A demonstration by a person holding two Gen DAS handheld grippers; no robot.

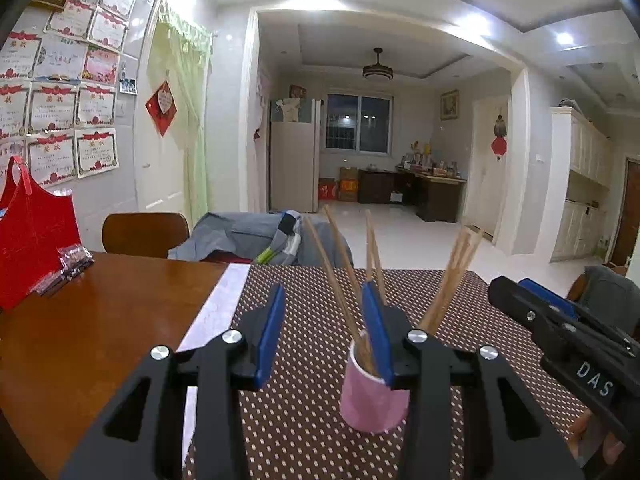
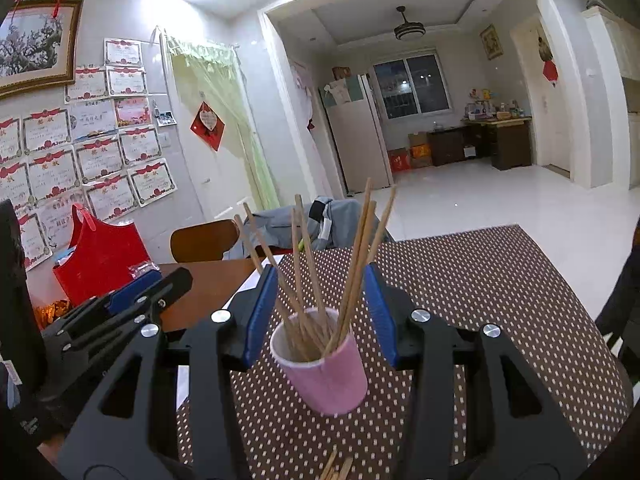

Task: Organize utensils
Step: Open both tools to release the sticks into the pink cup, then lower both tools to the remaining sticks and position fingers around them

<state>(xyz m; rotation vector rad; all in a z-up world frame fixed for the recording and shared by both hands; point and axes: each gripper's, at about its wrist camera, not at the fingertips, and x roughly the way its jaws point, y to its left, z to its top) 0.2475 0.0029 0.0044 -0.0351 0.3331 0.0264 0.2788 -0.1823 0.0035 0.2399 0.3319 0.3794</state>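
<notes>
My right gripper (image 2: 320, 314) sits partly open with nothing pinched, its blue pads either side of the pink paper cup (image 2: 326, 368) but clear of it. My left gripper (image 1: 322, 330) is half open too and empty. The cup stands on the brown dotted placemat (image 2: 500, 280), packed with wooden chopsticks (image 2: 352, 276).

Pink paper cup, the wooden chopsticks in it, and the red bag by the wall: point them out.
Pink paper cup (image 2: 332, 380): right wrist view, on its outer side wall.
Wooden chopsticks (image 2: 362, 248): right wrist view, mid-shaft of a right-leaning stick.
Red bag (image 1: 38, 236): left wrist view, on its front face.
</notes>
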